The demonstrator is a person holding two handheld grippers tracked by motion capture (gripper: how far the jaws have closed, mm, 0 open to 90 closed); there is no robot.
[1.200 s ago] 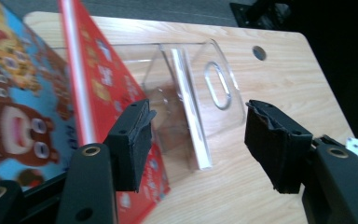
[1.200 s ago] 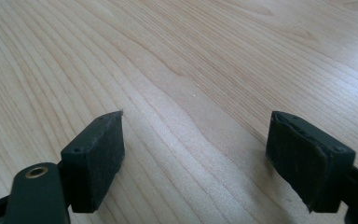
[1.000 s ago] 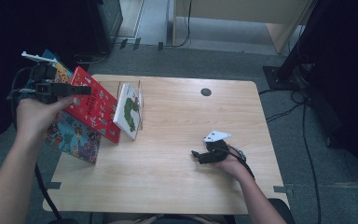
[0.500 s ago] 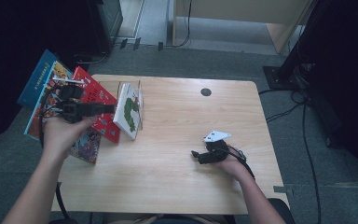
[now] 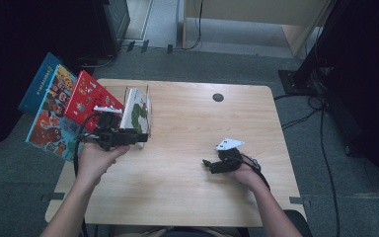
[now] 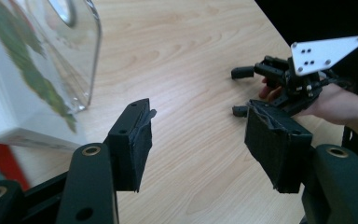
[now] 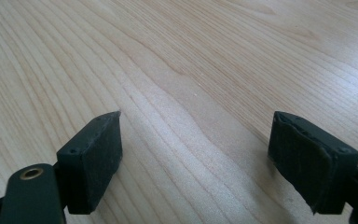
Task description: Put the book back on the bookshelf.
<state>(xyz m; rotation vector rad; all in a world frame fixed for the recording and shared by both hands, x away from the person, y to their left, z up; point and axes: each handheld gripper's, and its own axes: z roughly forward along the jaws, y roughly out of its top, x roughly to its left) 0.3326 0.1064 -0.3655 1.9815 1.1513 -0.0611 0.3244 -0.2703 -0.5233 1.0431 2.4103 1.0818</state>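
Note:
A clear plastic book holder [image 5: 145,106] stands at the table's left, with a white book bearing a green picture [image 5: 134,111] upright in it. The same holder [image 6: 81,56] and white book [image 6: 9,93] lie left of my left gripper's jaws. My left gripper [image 5: 142,138] hovers just in front of the holder, open with nothing between its jaws [image 6: 205,140]. Beyond it, a red book [image 5: 86,98], a blue book [image 5: 42,84] and a colourful picture book [image 5: 49,129] lean off the table's left edge. My right gripper [image 5: 208,167] rests low on the table at the right, open over bare wood [image 7: 193,158].
The light wooden table [image 5: 192,202] has a small black round hole [image 5: 218,97] near its far edge. My right gripper [image 6: 238,92], with its grey three-cornered plate, lies across from the left one. Grey carpet and dark furniture surround the table, with cables on the floor at the right.
My left gripper has moved right and toward the person, from over the leaning books to the front of the clear holder. The right gripper has stayed put.

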